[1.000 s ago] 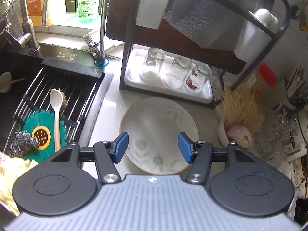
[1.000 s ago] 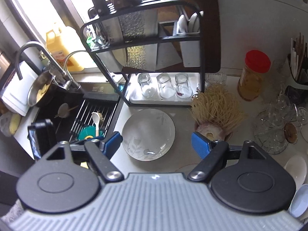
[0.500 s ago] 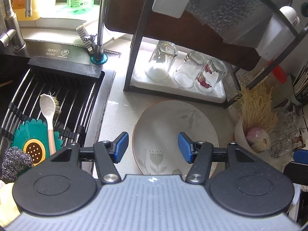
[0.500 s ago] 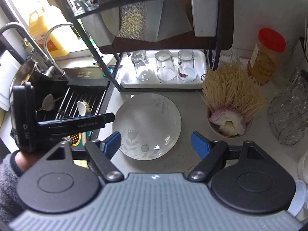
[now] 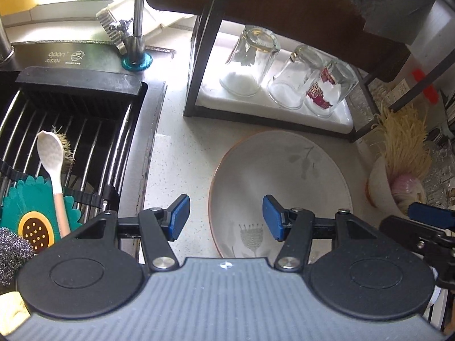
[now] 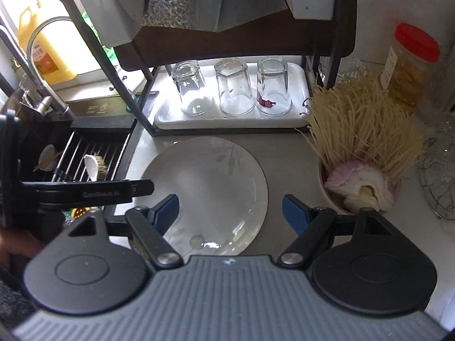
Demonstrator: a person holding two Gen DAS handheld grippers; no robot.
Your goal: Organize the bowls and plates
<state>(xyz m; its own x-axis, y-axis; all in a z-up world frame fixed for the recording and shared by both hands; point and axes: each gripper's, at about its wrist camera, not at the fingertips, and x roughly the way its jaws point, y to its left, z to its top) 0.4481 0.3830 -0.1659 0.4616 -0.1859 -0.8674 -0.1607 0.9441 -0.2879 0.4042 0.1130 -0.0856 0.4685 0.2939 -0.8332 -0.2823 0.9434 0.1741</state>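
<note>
A white plate (image 5: pixel 278 187) with grey flower prints lies flat on the pale counter in front of the dish rack; it also shows in the right wrist view as the plate (image 6: pixel 210 187). My left gripper (image 5: pixel 226 217) hovers open over the plate's near left rim, with nothing between its blue pads. My right gripper (image 6: pixel 230 213) stands open above the plate's near right edge, its jaws wide and empty. A bowl (image 6: pixel 332 190) holding a pinkish bulb and dry noodles sits to the plate's right. The left gripper's body (image 6: pixel 71 193) reaches in from the left of the right wrist view.
A black two-tier dish rack (image 6: pixel 136 105) stands behind the plate, with three upturned glasses (image 6: pixel 233 91) on its white tray. The sink (image 5: pixel 71 147) with a drying grid, spoon, brush and scourer lies left. A red-lidded jar (image 6: pixel 409 65) and glassware crowd the right.
Both grippers have come down and closer to the plate, which now fills more of each view. The left gripper's body has entered the right wrist view. Neither gripper's jaws changed.
</note>
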